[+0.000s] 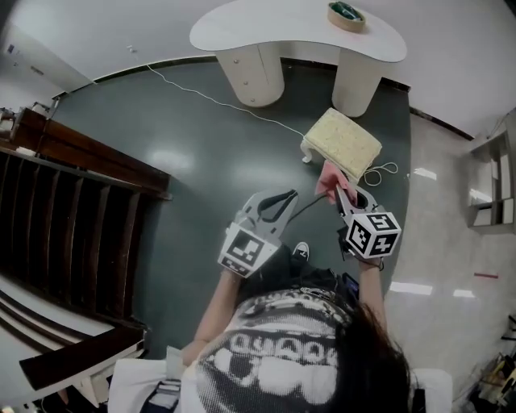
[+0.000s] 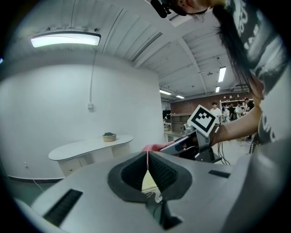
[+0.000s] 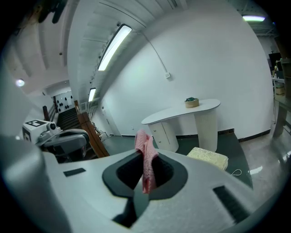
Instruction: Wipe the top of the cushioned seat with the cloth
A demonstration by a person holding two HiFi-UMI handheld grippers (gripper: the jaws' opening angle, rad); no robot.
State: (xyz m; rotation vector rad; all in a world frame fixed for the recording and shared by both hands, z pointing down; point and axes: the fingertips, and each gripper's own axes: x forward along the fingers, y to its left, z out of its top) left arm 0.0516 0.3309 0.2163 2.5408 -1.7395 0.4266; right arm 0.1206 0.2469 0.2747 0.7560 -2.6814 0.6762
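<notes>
The cushioned seat (image 1: 342, 142) is a low cream stool with a pale yellow top, on the dark floor by the white desk; it also shows in the right gripper view (image 3: 208, 158). A pink cloth (image 1: 329, 181) hangs in my right gripper (image 1: 342, 193), whose jaws are shut on it (image 3: 145, 164), just short of the seat's near edge. My left gripper (image 1: 284, 200) is held left of the right one, jaws closed together with nothing between them (image 2: 147, 164). The cloth (image 2: 153, 147) peeks out past the left jaws.
A white curved desk (image 1: 298, 32) with a small bowl (image 1: 346, 14) stands behind the seat. A white cord (image 1: 211, 98) runs over the dark floor. A dark wooden staircase (image 1: 64, 202) fills the left. Pale tiled floor (image 1: 451, 210) lies right.
</notes>
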